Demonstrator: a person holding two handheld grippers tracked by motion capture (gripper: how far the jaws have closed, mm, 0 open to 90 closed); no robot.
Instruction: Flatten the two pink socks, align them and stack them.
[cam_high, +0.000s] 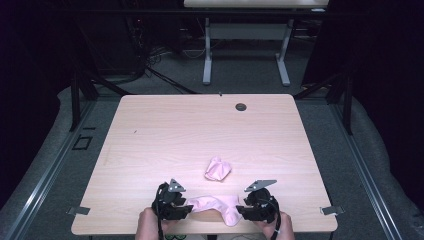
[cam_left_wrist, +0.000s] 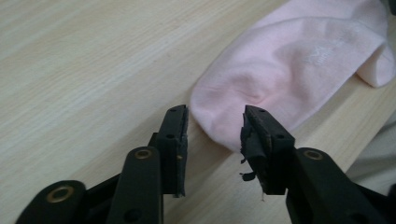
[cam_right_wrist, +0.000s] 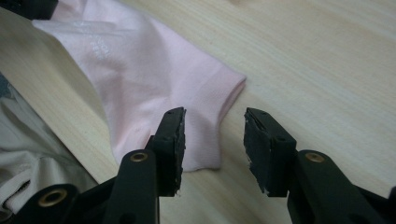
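Observation:
A pale pink sock (cam_high: 215, 204) lies flat along the table's front edge, stretched between my two grippers. My left gripper (cam_high: 187, 209) is at the sock's rounded toe end. In the left gripper view, the sock (cam_left_wrist: 299, 60) reaches just to the left gripper's (cam_left_wrist: 215, 126) open jaws, and the pads do not press on it. My right gripper (cam_high: 241, 210) is at the other end. In the right gripper view, the sock's cuff end (cam_right_wrist: 154, 79) lies under and between the right gripper's (cam_right_wrist: 214, 128) open jaws, untouched. A second pink sock (cam_high: 218, 169), crumpled into a ball, sits just behind.
The wooden table (cam_high: 200, 130) has a small round cable hole (cam_high: 241, 106) near its far edge. Both hands rest at the front edge. A white-legged table (cam_high: 245, 60) stands on the floor beyond. Dark frames flank both sides.

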